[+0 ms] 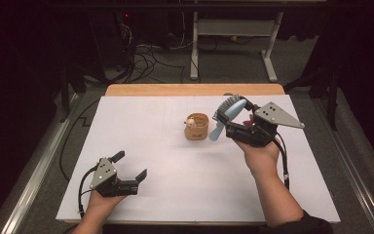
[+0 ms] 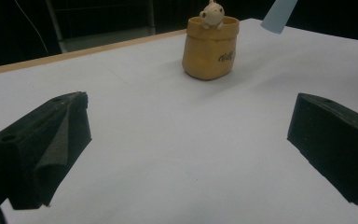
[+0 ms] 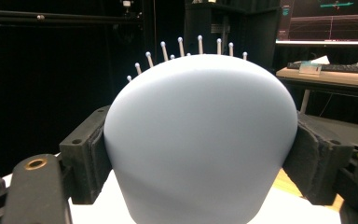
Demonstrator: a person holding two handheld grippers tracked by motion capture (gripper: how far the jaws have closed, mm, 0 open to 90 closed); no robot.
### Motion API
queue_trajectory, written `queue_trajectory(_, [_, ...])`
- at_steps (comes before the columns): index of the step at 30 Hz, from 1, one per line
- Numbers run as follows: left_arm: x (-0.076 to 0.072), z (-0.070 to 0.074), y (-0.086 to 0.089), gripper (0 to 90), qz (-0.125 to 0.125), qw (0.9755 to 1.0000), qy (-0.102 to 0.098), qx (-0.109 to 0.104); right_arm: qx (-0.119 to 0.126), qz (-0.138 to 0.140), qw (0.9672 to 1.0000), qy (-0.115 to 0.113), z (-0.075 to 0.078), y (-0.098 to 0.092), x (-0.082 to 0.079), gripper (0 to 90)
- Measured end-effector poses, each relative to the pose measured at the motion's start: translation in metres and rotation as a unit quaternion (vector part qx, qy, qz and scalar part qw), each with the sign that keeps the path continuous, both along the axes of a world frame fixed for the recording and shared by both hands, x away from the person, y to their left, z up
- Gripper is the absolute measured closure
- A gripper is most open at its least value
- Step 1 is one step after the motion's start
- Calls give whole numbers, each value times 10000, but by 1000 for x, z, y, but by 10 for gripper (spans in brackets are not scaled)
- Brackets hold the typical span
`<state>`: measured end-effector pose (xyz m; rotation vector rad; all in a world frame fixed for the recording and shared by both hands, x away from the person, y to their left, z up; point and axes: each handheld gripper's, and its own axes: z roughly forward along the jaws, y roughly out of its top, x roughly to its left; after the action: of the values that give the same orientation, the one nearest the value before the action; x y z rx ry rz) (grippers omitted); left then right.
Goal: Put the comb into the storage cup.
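My right gripper [image 1: 233, 121] is shut on a light blue hairbrush [image 1: 227, 118], held above the table right of centre. The brush's handle end points down toward a small tan pot [image 1: 196, 126] with a little figure peeking out. In the right gripper view the brush's smooth back [image 3: 200, 135] sits between both jaws, its bristle tips showing over the top. My left gripper [image 1: 130, 164] rests near the table's front left, jaws wide apart with nothing between them. From the left gripper view the tan pot [image 2: 210, 46] stands far ahead, with the brush handle tip [image 2: 278, 16] above it.
The white table sheet [image 1: 175, 165] covers a wooden top whose far edge [image 1: 195, 89] shows. Beyond it are a desk frame [image 1: 233, 44] and cables on the floor. A desk with a keyboard [image 3: 335, 69] and a monitor stand behind in the right gripper view.
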<state>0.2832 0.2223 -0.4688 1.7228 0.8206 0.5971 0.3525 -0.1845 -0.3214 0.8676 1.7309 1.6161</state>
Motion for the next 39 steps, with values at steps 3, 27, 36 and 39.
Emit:
queue_trajectory(3, [0, 0, -1, 4, -25, 10000, -2, 29, -1, 4, 10000, -37, 5, 2, 1, 207])
queue_trajectory(27, [-3, 1, -1, 4, -55, 10000, -71, 44, 11, 24, 9999, -123, 21, 29, 29, 206])
queue_trajectory(36, [-3, 2, 0, 4, -56, 9999, -79, 36, -24, 13, 9999, -138, 23, 37, 38, 207])
queue_trajectory(39, [-3, 1, 0, 4, -56, 10000, -66, 25, -40, -9, 9999, -147, 24, 39, 41, 207])
